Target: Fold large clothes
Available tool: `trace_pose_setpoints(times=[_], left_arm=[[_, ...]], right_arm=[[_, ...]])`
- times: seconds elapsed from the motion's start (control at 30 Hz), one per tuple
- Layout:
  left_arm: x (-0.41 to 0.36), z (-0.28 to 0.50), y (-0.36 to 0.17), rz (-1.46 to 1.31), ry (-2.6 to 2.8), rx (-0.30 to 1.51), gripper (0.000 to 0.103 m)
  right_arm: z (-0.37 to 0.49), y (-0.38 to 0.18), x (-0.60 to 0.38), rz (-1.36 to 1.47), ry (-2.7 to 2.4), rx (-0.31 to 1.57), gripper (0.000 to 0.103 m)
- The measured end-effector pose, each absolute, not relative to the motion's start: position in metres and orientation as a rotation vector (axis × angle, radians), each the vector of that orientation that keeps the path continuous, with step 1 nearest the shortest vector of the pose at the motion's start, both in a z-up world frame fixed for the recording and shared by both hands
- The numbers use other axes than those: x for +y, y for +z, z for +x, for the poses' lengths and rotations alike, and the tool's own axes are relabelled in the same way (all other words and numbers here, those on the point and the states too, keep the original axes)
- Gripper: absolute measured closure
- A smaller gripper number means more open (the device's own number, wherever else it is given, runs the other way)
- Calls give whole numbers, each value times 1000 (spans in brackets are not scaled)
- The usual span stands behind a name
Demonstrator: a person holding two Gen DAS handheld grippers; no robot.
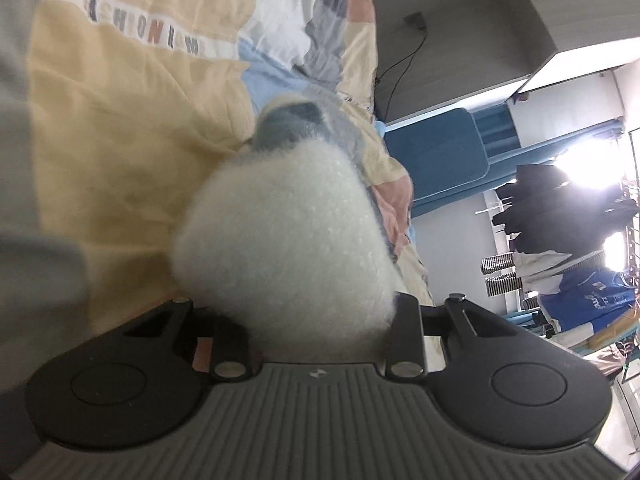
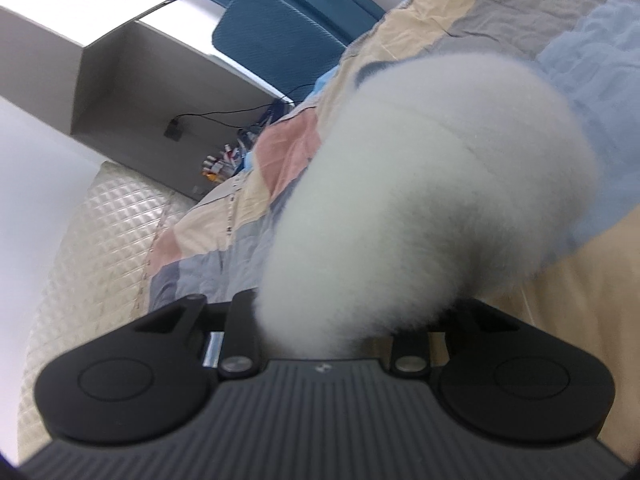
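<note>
Fluffy white garment [image 2: 432,200] in R gripper [image 2: 324,336] (bedspread [image 2: 580,12] behind)

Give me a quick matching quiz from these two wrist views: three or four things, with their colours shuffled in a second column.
Things:
1. fluffy garment
2. chair
3. cable
4. quilt panel under the printed letters

Colours:
a. black
b. pale yellow
c. white
d. blue

Pairs: 1-c, 2-d, 3-a, 4-b

Both grippers are clamping fluffy white fabric: the left gripper [image 1: 320,320] and the right gripper [image 2: 324,332], each pointing somewhat downward, fingers hidden.
</note>
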State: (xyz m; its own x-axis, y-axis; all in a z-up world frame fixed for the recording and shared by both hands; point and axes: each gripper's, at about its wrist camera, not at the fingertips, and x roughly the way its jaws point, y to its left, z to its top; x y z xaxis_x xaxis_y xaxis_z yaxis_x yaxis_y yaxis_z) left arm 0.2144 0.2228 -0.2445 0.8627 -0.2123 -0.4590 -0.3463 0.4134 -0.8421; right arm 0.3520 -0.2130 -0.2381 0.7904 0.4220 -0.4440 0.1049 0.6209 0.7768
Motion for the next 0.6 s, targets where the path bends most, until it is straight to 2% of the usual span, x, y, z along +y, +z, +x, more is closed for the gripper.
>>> trace_pose_setpoints(times=[0.33, 0.6], left_arm=[[193, 176, -198, -1118, 13, 507, 64], [136, 180, -126, -1101, -82, 439, 64]], right_arm=[[310, -195, -248, 907, 292, 591, 67], [284, -124, -304, 915, 338, 464, 67]])
